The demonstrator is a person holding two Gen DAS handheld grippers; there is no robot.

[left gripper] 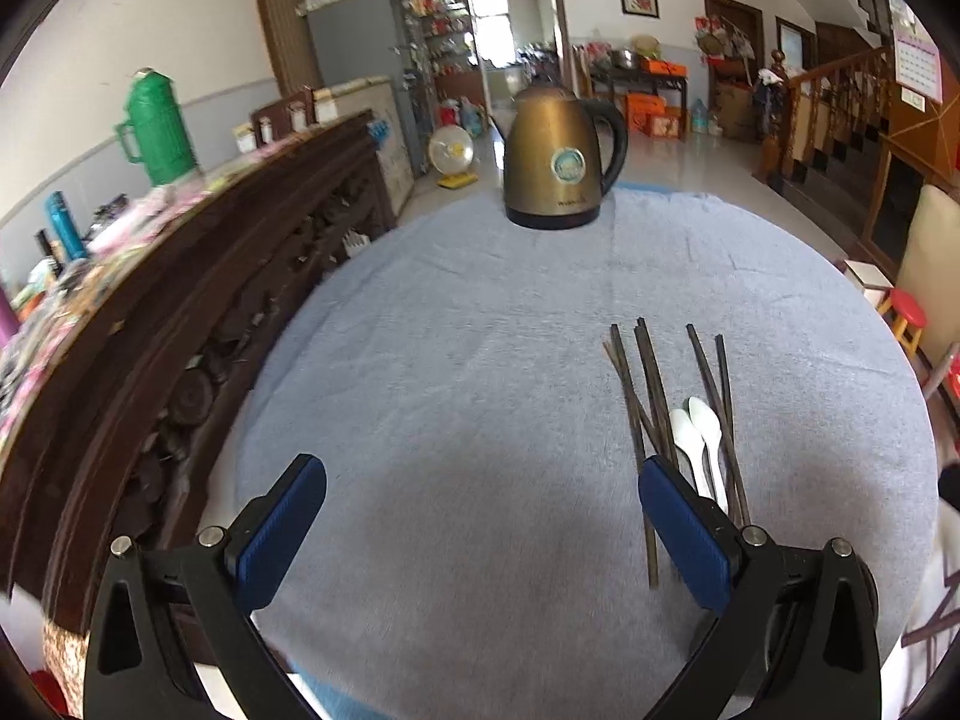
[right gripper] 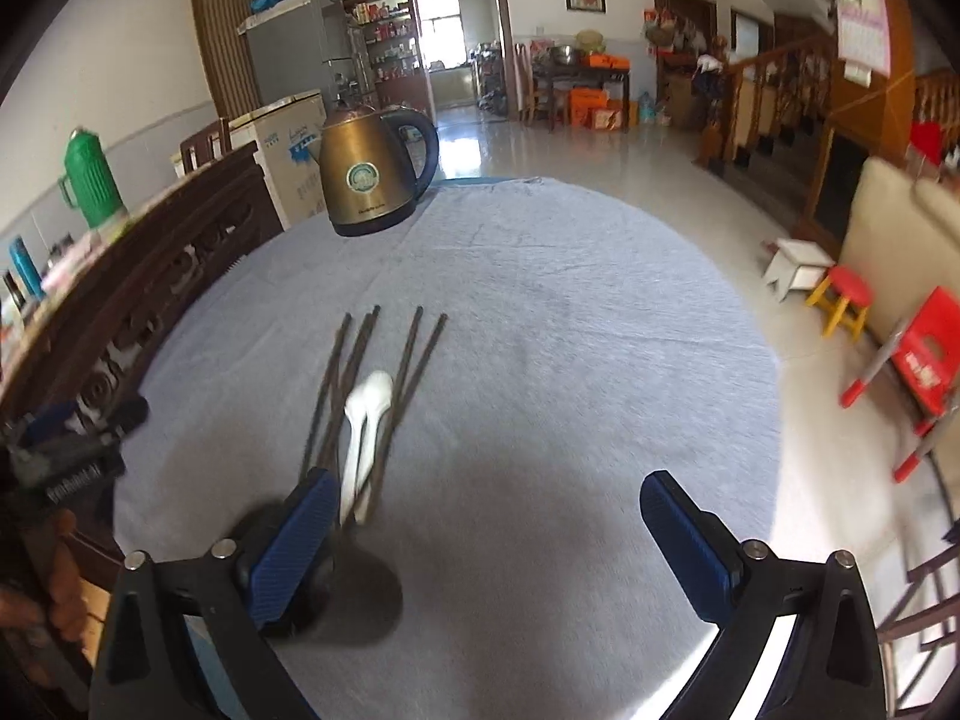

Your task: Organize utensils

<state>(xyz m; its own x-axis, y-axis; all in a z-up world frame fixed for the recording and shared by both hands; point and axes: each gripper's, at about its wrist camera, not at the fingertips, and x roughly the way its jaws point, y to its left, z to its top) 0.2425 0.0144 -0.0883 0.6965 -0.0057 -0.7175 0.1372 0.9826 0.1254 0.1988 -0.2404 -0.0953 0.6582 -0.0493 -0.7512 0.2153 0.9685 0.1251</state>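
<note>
Several dark chopsticks and two white spoons lie together on the round table with a blue-grey cloth. My left gripper is open and empty, with its right finger just left of the pile's near ends. In the right wrist view the chopsticks and spoons lie ahead on the left. My right gripper is open and empty, with its left finger near the pile's close ends. A dark round object sits under that finger. The left gripper shows at the far left of the right wrist view.
A bronze electric kettle stands at the table's far edge. A dark carved wooden sideboard with clutter and a green thermos runs along the left. Stools and a red chair stand on the floor to the right.
</note>
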